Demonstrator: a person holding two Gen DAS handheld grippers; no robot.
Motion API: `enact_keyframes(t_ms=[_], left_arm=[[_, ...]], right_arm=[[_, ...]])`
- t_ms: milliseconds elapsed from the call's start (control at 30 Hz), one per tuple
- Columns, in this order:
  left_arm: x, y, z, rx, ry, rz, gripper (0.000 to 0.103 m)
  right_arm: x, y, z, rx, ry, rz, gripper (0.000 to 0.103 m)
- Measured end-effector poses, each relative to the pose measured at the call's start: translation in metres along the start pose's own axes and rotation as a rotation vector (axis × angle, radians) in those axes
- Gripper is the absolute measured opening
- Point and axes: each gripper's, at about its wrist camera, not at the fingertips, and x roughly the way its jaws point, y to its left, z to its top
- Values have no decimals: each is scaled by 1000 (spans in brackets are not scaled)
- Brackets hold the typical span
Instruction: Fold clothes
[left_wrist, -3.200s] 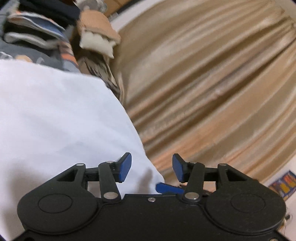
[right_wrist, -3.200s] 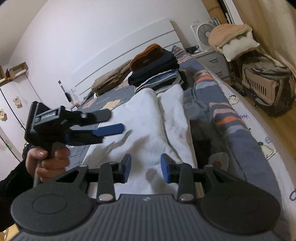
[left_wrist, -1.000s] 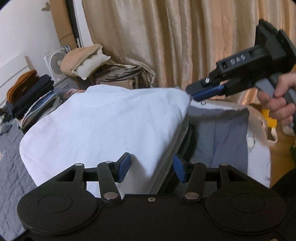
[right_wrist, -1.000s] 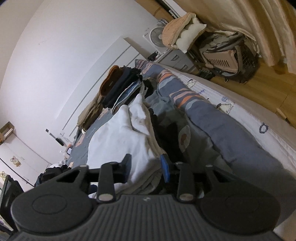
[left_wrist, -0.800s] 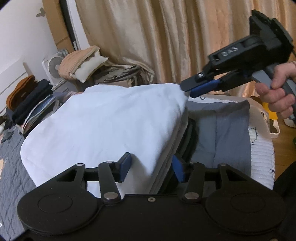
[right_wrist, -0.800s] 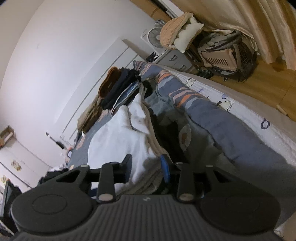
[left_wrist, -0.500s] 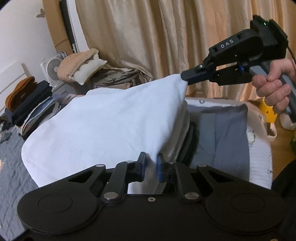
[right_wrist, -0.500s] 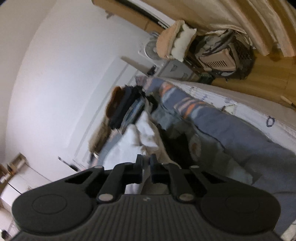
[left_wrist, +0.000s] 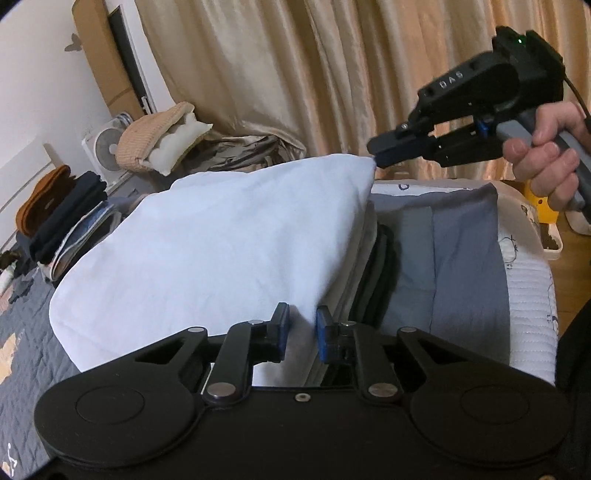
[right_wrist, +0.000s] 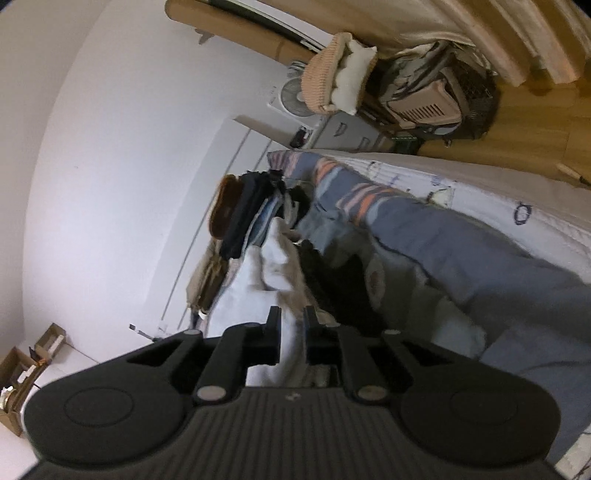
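A white garment (left_wrist: 221, 240) lies over a pile of clothes on the bed. My left gripper (left_wrist: 301, 321) pinches its near edge; the jaws are opening slightly, with the cloth still pressed between the blue pads. My right gripper (left_wrist: 375, 160), held by a hand (left_wrist: 546, 155), grips the far corner and lifts it into a peak. In the right wrist view, that gripper (right_wrist: 291, 321) has white cloth (right_wrist: 273, 258) between its fingers; its jaws are also opening slightly.
Beige and black garments (left_wrist: 380, 258) lie under the white one on a grey-blue bedcover (left_wrist: 461, 258). Folded clothes (left_wrist: 62, 206) are stacked near the headboard. A fan (left_wrist: 103, 144), a pet carrier (right_wrist: 424, 99) and curtains (left_wrist: 295, 74) stand beyond the bed.
Both grippers closed from open onto the white garment. The right one lifted its corner up off the pile, and its wrist rolled.
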Motion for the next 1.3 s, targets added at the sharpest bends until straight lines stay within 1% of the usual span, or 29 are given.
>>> enact_keyframes(t_ms=[100, 133, 167, 233, 367, 433, 500, 533, 600, 700, 800, 867, 967, 1067, 1133, 1200, 1300], left_arm=[[-2, 1, 1, -9, -5, 4, 15], [-3, 0, 1, -4, -7, 5, 13], [-3, -1, 1, 5, -9, 7, 12], [-6, -2, 1, 12, -16, 7, 9], [-13, 0, 4, -2, -36, 10, 9], [-12, -2, 4, 7, -32, 17, 9], [-10, -5, 4, 13, -21, 23, 10], [-10, -6, 3, 2, -16, 17, 11], [-14, -4, 2, -30, -25, -14, 12], [-24, 6, -2, -132, -49, -100, 13], [-28, 24, -6, -285, -66, -183, 13], [-29, 39, -9, -389, -83, -235, 13], [-21, 61, -16, -545, -84, -305, 15], [-7, 82, -29, -684, -53, -366, 16], [-2, 90, -39, -723, -24, -360, 17], [-4, 94, -49, -728, -13, -342, 17], [-9, 99, -62, -744, -11, -325, 17]], right_arm=[[4, 3, -1, 3, -5, -8, 10], [5, 3, -1, 4, -7, -11, 9], [4, 5, -1, -2, -17, -19, 4], [0, 7, -1, -11, -36, -23, 0], [-13, 14, 3, -27, -90, -12, 0], [-20, 17, 7, -28, -117, 3, 0], [-22, 21, 9, -37, -114, 1, 3], [-21, 25, 9, -60, -96, 1, 3], [-17, 33, 7, -105, -61, 4, 4], [-6, 49, 1, -164, -6, 43, 5], [8, 66, -7, -219, 62, 78, 5], [20, 74, -12, -248, 104, 79, 5], [36, 77, -17, -275, 144, 48, 6], [44, 68, -19, -263, 166, -10, 6], [42, 57, -18, -262, 152, -65, 6], [39, 46, -17, -251, 147, -100, 6], [33, 37, -14, -246, 145, -112, 5]])
